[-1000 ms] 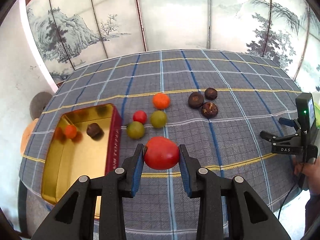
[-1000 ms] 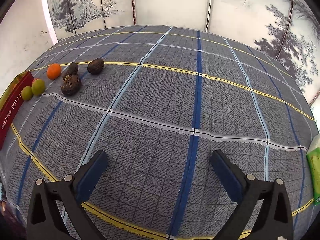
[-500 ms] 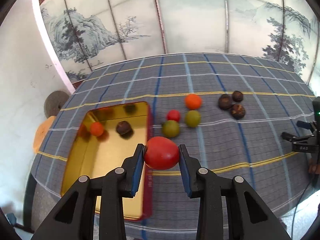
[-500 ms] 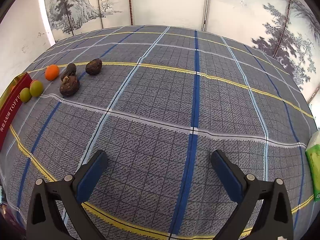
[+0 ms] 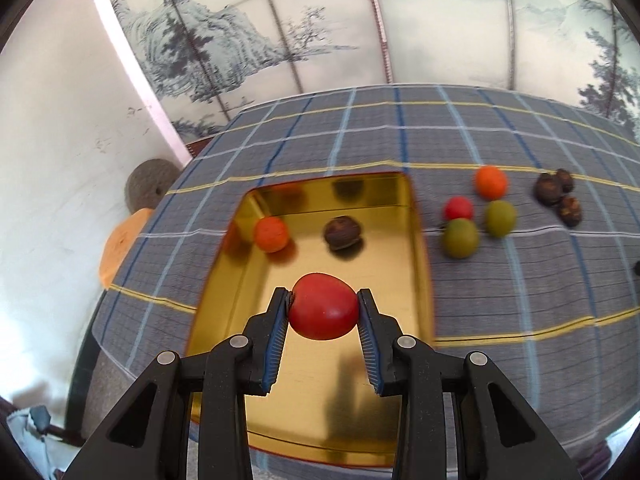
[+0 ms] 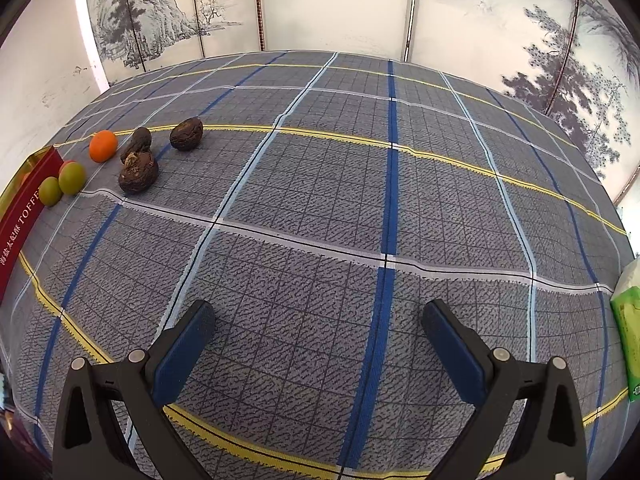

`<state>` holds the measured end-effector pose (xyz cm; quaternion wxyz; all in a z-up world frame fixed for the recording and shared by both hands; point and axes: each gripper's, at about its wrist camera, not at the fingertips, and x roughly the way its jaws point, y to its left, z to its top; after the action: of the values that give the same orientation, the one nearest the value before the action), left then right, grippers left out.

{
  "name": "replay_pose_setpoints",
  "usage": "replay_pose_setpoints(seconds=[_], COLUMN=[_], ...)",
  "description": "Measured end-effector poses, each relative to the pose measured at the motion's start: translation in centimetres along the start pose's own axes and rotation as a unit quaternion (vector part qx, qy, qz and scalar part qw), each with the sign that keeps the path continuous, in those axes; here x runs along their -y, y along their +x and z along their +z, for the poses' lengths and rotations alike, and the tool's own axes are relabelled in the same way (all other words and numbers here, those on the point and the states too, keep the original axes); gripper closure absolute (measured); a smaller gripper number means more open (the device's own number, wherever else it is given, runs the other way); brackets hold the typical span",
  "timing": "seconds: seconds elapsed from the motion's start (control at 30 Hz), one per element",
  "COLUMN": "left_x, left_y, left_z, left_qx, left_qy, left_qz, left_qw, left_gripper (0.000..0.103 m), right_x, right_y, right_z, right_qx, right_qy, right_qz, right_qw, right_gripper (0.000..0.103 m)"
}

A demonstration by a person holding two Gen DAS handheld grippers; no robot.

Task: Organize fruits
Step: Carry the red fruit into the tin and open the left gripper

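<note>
My left gripper (image 5: 323, 300) is shut on a red tomato (image 5: 323, 307) and hangs over the gold tin (image 5: 420, 248), whose inside is mirror bright. In the tin lie an orange fruit (image 5: 271, 234) and a dark brown fruit (image 5: 341, 232). On the cloth right of the tin sit a small red fruit (image 5: 458, 208), two green ones (image 5: 460, 237) (image 5: 500, 217), an orange one (image 5: 491, 182) and three dark brown ones (image 5: 554, 195). My right gripper (image 6: 318, 322) stands open over bare cloth, with the same fruits (image 6: 138, 172) far off to its left.
A grey plaid cloth (image 6: 320, 184) covers the table. The tin's red side (image 6: 20, 216) shows at the right wrist view's left edge, and a green packet (image 6: 630, 328) at its right edge. A painted screen stands behind the table. A round stone and an orange cushion (image 5: 120, 240) lie beyond the left edge.
My left gripper has carried the tomato leftward from over the cloth to above the tin and sunk a little. The right gripper has stayed still.
</note>
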<state>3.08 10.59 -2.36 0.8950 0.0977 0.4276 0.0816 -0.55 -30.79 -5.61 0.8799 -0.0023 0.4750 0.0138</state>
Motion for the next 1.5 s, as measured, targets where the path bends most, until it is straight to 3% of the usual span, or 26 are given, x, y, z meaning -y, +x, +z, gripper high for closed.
replay_pose_setpoints(seconds=[0.33,0.93,1.5], left_x=[-2.8,-5.0,-4.8], left_y=[4.1,7.9,10.0], left_z=[0.0,1.5,2.4], left_qx=[-0.029,-0.055,-0.072], left_qy=[0.010,0.029,0.043], left_qz=[0.036,0.062,0.057], left_qw=[0.9989,0.9961,0.9949], left_gripper=[0.068,0.067,0.066], right_x=[0.0,0.0,-0.2], right_y=[0.0,0.0,0.2], right_z=[0.0,0.1,0.2], right_qx=[0.000,-0.001,-0.001], right_qy=[0.001,0.008,0.012], right_qz=[-0.001,-0.005,-0.009], right_qw=[1.000,1.000,1.000], right_gripper=[0.000,0.000,0.000])
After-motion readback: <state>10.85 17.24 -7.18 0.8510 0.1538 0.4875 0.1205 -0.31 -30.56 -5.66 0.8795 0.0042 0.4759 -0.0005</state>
